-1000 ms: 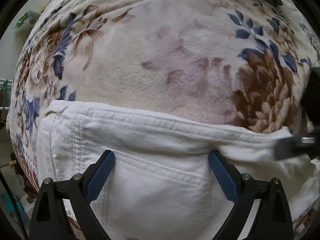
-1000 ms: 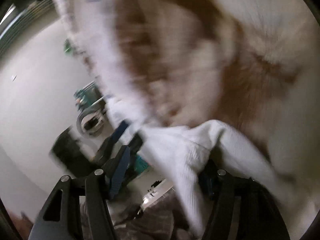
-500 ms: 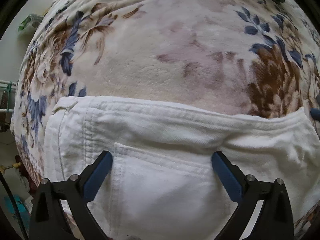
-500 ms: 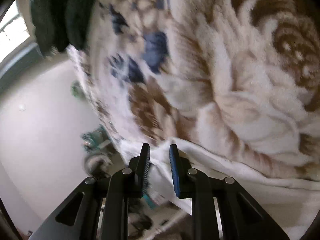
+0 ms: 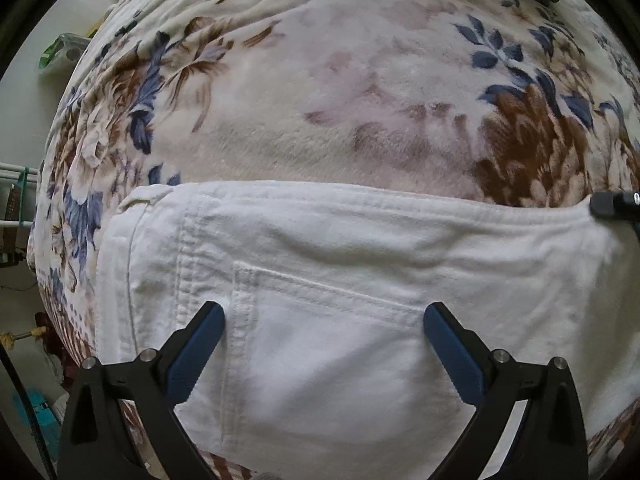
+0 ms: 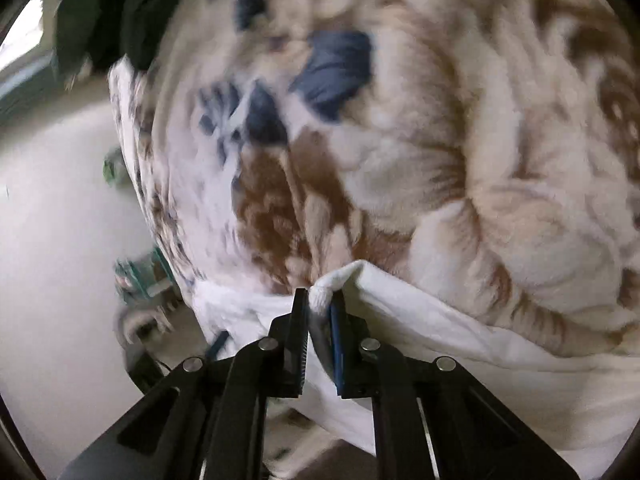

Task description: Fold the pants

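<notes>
The white pants (image 5: 360,280) lie folded on a floral blanket (image 5: 360,80), which covers the whole surface beneath them. In the left wrist view, the pants fill the lower half of the picture, with 1 back pocket (image 5: 320,340) facing up and a straight upper edge running across the blanket from left to right. A double-stitched seam runs down the fabric just left of the pocket.

The left gripper (image 5: 320,320) hangs over the pants with its 2 blue-padded fingers (image 5: 200,344) spread wide apart, 1 on each side of the pocket. Nothing sits between them, and whether the tips touch the cloth cannot be told.

The right gripper (image 6: 320,300) has its jaws drawn close together, pinching a small bunch of white fabric at the corner of the pants (image 6: 440,320). The cloth pokes up between the 2 pads and trails away to the right along the blanket (image 6: 480,140). That view is blurred. The same gripper's black tip (image 5: 612,202) shows at the far right edge of the left wrist view, at the upper right corner of the pants.

A dark garment (image 6: 100,12) lies at the far end of the blanket.
</notes>
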